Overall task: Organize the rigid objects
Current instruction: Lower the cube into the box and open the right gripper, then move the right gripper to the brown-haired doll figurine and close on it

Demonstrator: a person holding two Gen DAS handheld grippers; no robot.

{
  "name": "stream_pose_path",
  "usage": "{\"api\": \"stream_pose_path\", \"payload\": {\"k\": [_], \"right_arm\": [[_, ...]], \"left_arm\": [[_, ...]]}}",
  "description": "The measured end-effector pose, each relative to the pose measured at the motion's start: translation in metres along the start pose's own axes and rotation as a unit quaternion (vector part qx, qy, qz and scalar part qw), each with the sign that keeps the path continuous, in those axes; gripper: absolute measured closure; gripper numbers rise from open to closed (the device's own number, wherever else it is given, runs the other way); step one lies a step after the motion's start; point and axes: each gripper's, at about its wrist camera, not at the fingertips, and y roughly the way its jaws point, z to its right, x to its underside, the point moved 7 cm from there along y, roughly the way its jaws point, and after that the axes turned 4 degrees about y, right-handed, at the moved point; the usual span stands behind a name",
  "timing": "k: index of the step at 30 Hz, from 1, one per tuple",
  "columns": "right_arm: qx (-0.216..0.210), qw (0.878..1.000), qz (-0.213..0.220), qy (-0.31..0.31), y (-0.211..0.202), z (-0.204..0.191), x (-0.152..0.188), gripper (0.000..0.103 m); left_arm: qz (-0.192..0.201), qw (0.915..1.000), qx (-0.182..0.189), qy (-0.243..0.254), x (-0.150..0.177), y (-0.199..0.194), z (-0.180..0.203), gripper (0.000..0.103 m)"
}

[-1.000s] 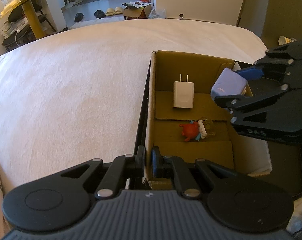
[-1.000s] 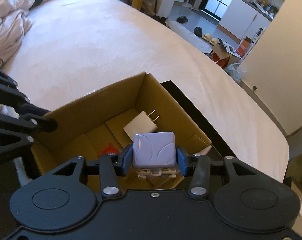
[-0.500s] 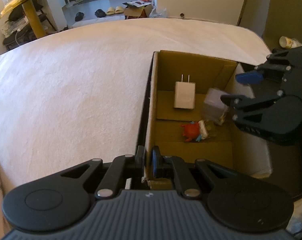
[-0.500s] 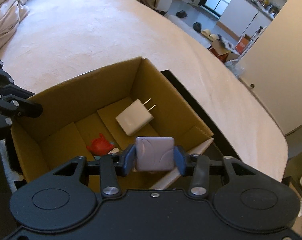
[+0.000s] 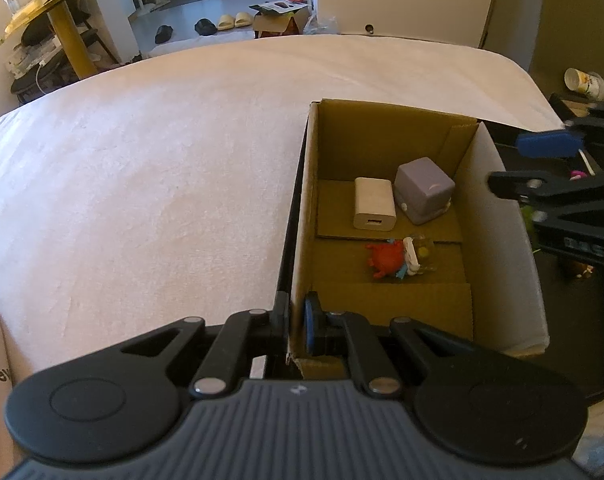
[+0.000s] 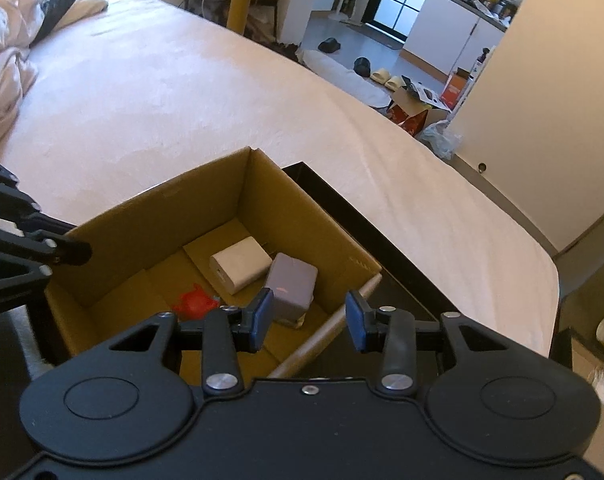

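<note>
Purple cube (image 5: 423,189) sits near the box's (image 5: 501,216) far right corner, touching the white charger (image 5: 373,209). Probably light, stiff, smooth; grip opposite flat sides. Right gripper (image 6: 309,319) gapes empty; left gripper (image 5: 297,322) pinches the box's near wall.

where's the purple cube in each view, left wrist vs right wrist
Left wrist: the purple cube sits right of centre, at the far end of the cardboard box, just right of the white charger.
Right wrist: the purple cube is centre, just above the open right gripper.
Shared landmark: the white charger, right beside the cube in both.
</note>
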Motion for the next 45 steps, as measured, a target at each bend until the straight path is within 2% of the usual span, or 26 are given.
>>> {"api": "stream_pose_path", "payload": {"k": [12, 24, 28, 33, 37, 45], "right_arm": [[-0.003, 0.999, 0.006, 0.052, -0.027, 0.017, 0.027, 0.061], [-0.015, 0.989, 0.009, 0.149, -0.043, 0.041, 0.057, 0.056], [-0.013, 0.987, 0.015, 0.157, -0.048, 0.046, 0.064, 0.051], [-0.010, 0.985, 0.017, 0.170, -0.052, 0.051, 0.077, 0.051], [-0.005, 0.983, 0.020, 0.182, -0.054, 0.056, 0.087, 0.043], [0.002, 0.976, 0.029, 0.217, -0.059, 0.069, 0.109, 0.037]], "left_arm": [[0.005, 0.9999, -0.010, 0.010, 0.000, -0.004, 0.004, 0.096], [0.006, 0.9997, -0.018, 0.016, 0.002, -0.004, 0.005, 0.096], [0.005, 0.9997, -0.021, 0.016, 0.001, -0.004, 0.006, 0.096], [0.004, 0.9996, -0.024, 0.016, 0.000, -0.004, 0.007, 0.096], [0.005, 0.9994, -0.029, 0.017, 0.000, -0.004, 0.008, 0.096], [0.004, 0.9993, -0.033, 0.018, 0.001, -0.005, 0.010, 0.096]]}}
